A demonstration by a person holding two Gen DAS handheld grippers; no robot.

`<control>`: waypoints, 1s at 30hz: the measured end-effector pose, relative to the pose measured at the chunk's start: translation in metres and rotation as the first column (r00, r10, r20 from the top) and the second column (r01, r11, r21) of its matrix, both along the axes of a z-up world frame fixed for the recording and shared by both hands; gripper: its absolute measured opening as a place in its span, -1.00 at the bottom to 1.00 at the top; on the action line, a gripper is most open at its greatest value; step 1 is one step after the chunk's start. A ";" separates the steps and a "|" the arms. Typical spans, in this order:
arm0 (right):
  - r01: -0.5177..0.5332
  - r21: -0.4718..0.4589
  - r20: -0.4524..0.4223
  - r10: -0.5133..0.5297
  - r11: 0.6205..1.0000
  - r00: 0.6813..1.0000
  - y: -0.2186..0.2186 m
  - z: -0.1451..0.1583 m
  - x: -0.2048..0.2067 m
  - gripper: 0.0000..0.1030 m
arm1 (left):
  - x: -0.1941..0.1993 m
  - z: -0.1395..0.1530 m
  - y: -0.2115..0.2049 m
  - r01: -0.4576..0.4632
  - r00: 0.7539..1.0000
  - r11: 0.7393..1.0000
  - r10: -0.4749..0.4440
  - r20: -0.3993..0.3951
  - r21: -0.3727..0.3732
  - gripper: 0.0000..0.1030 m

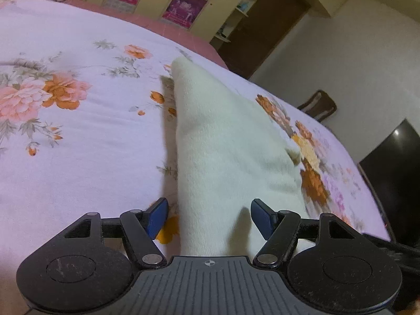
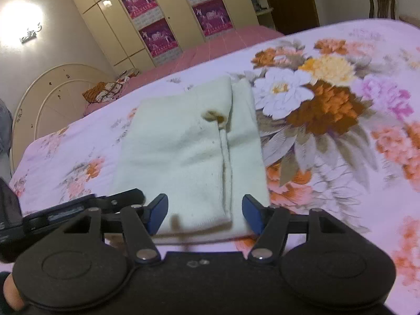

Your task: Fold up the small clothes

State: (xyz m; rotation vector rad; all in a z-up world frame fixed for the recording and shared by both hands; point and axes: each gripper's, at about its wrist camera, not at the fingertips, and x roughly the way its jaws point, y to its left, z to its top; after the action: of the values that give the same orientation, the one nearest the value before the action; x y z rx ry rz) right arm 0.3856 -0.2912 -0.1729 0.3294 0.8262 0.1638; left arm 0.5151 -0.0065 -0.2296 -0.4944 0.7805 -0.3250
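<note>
Cream knit garment lies folded flat on the floral bedsheet. My right gripper and left gripper stand open, straddling its near edge, probably to pinch for another fold.

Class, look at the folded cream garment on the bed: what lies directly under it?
The cream garment rests on the floral bedsheet, which shows all around it. The sheet beneath it is covered, so anything tucked inside the fold cannot be seen.
</note>
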 end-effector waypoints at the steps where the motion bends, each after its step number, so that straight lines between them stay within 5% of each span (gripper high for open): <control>1: -0.001 0.004 -0.011 0.001 1.000 1.000 0.001 -0.005 0.007 0.18 | 0.000 0.001 0.003 -0.014 1.000 1.000 0.014 0.002 0.001 0.35; 11: -0.015 0.134 0.000 0.015 0.991 1.000 0.000 -0.021 0.048 0.07 | 0.024 0.001 0.008 -0.061 0.998 0.998 0.061 -0.004 -0.009 0.35; 13: -0.019 0.150 0.003 0.018 0.988 1.000 -0.001 -0.022 0.055 -0.04 | 0.030 0.001 0.007 -0.068 0.998 0.998 0.068 -0.003 -0.010 0.35; 16: -0.024 0.133 0.001 0.024 0.991 1.000 0.002 -0.023 0.062 -0.65 | 0.037 0.001 0.006 -0.077 0.997 0.997 0.077 0.000 -0.009 0.35; 18: -0.030 0.119 0.015 0.029 0.992 0.999 0.005 -0.019 0.062 -0.74 | 0.042 0.003 0.004 -0.082 0.997 0.997 0.082 0.002 -0.015 0.35; 24: -0.014 0.051 0.108 0.008 0.999 0.994 -0.009 0.009 0.046 -0.86 | 0.052 0.010 -0.010 -0.060 0.998 0.998 0.061 0.030 -0.020 0.35; 30: 0.027 0.063 0.058 -0.031 0.998 0.998 -0.026 -0.002 0.032 -0.87 | 0.054 0.004 -0.023 -0.030 0.999 1.000 0.030 0.011 0.001 0.35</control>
State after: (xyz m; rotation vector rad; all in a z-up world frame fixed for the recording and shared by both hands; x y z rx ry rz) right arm 0.4178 -0.3173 -0.1747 0.3936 0.7591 0.1717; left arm 0.5692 -0.0297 -0.2260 -0.5023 0.7620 -0.2994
